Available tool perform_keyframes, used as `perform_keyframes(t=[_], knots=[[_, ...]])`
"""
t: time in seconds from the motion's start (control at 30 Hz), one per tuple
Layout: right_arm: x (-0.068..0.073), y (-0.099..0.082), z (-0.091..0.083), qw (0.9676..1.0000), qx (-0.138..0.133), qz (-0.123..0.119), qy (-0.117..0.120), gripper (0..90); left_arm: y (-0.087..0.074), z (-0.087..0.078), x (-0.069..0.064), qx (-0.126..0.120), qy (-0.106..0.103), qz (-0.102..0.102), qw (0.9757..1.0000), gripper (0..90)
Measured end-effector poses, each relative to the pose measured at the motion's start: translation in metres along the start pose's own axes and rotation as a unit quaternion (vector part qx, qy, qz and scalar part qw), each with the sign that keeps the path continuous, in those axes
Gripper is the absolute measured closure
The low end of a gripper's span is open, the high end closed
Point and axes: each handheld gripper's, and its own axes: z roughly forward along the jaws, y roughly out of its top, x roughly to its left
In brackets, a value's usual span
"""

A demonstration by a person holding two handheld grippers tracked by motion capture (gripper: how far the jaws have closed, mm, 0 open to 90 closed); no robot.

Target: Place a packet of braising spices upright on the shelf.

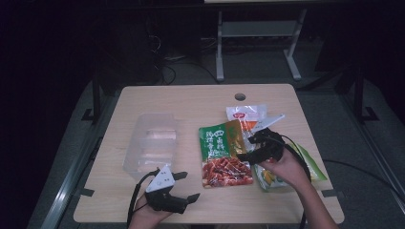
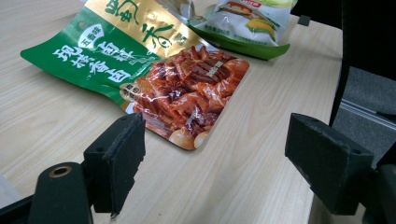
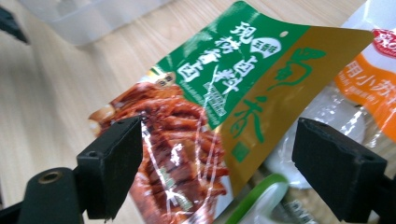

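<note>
A snack pouch (image 1: pixel 222 152) in green, gold and red lies flat near the table's middle; its red end points toward the person. It also appears as the same pouch (image 2: pixel 154 70) ahead of my left gripper (image 2: pixel 217 158), which stands open, nothing between its jaws. In the high view my left gripper (image 1: pixel 187 186) sits near the front edge, left of the pouch. My right gripper (image 1: pixel 246 148) hovers open at the pouch's right edge. In the right gripper view its jaws stand wide apart around my right gripper (image 3: pixel 217 172), with the pouch (image 3: pixel 224 93) beyond.
A clear plastic container (image 1: pixel 148 143) stands left of the pouch. A white and orange pouch (image 1: pixel 246 114) lies behind it. A green and yellow corn pouch (image 1: pixel 286 174) lies partly under the right hand. The wooden table (image 1: pixel 191 100) has a cable hole at the back.
</note>
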Motion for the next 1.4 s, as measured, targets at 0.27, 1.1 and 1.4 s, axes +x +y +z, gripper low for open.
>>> perform_keyframes(t=[0.27,1.1,1.4], knots=[[-0.022,0.020,0.016,0.9994,0.030,0.010,-0.012,20.5,0.001,0.002,-0.001,0.001,-0.003,-0.001,1.0000,19.7],[-0.046,0.035,0.064,0.9947,0.081,0.023,-0.060,51.8,0.000,0.004,-0.003,0.005,-0.006,0.004,1.0000,20.3],[-0.041,0.035,0.066,0.9953,0.080,0.028,-0.047,80.2,0.000,0.005,-0.002,0.010,-0.005,0.002,0.9999,20.5]])
